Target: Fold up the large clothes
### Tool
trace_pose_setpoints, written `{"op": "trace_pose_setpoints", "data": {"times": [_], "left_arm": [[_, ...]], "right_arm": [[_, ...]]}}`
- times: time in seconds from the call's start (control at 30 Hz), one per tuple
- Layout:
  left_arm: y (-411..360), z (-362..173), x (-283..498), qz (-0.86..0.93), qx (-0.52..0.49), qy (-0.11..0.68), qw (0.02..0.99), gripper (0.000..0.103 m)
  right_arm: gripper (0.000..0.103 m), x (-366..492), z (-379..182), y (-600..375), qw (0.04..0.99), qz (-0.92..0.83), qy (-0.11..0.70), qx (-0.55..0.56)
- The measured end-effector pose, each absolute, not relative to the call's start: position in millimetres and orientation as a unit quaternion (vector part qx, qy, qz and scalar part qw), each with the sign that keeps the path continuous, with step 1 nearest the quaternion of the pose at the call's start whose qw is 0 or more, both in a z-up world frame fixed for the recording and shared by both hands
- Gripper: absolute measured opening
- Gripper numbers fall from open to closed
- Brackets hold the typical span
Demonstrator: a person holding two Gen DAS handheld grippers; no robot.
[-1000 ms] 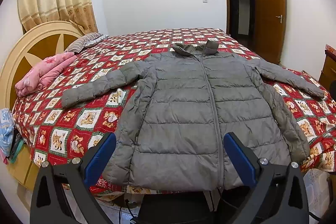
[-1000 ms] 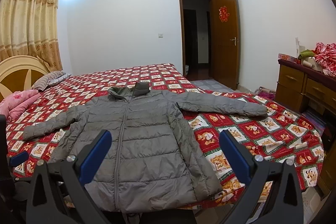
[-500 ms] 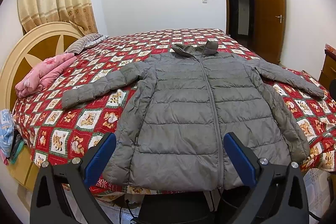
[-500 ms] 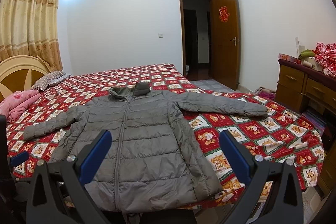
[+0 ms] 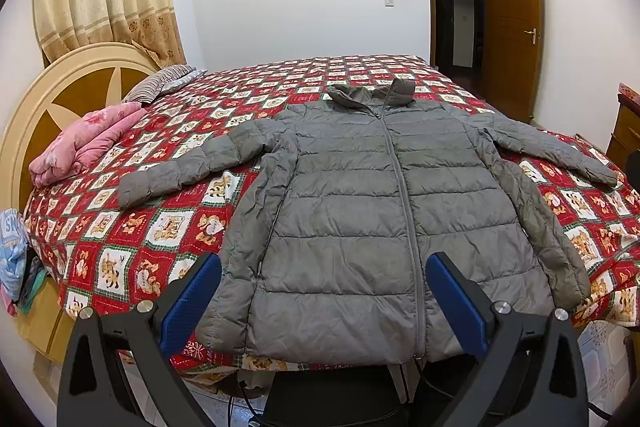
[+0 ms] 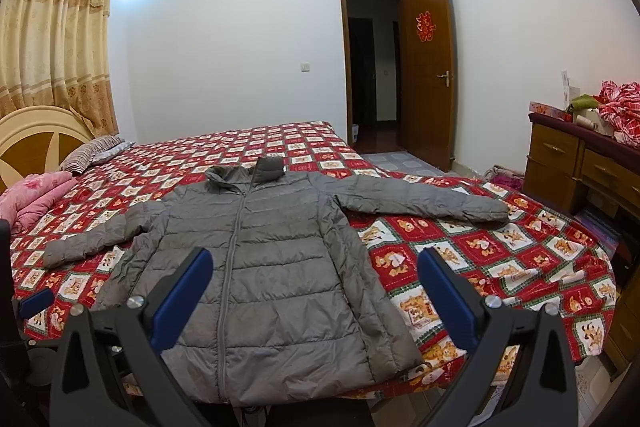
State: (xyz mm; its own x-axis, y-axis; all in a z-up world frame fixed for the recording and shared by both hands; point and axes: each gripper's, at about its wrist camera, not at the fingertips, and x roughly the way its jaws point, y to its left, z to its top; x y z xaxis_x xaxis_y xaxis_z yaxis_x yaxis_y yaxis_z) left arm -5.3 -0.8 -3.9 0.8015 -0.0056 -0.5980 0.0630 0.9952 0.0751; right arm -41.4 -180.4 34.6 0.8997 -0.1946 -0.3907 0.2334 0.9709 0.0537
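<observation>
A grey puffer jacket [image 5: 360,211] lies flat and zipped on the bed, collar away from me, both sleeves spread out to the sides; it also shows in the right wrist view [image 6: 264,267]. My left gripper [image 5: 323,267] is open and empty, held off the bed's near edge over the jacket's hem. My right gripper [image 6: 314,263] is open and empty, held off the near edge toward the jacket's right side. Its left sleeve [image 5: 192,163] and right sleeve [image 6: 420,203] lie on the quilt.
The bed has a red patterned quilt [image 5: 120,239] and a round headboard [image 5: 60,95] at left. A pink folded blanket [image 5: 84,143] and a striped pillow [image 5: 160,87] lie near it. A wooden dresser [image 6: 580,163] stands at right, an open door [image 6: 428,67] behind.
</observation>
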Motion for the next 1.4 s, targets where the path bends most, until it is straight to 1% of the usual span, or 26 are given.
{"op": "trace_pose_setpoints", "data": {"times": [1.4], "left_arm": [[-8.7,-3.6,-5.1,-0.027,0.047,0.317,0.947,0.102]], "right_arm": [[0.103,-36.1,28.6,-187.5,0.969,-0.116,0.213,0.054]]}}
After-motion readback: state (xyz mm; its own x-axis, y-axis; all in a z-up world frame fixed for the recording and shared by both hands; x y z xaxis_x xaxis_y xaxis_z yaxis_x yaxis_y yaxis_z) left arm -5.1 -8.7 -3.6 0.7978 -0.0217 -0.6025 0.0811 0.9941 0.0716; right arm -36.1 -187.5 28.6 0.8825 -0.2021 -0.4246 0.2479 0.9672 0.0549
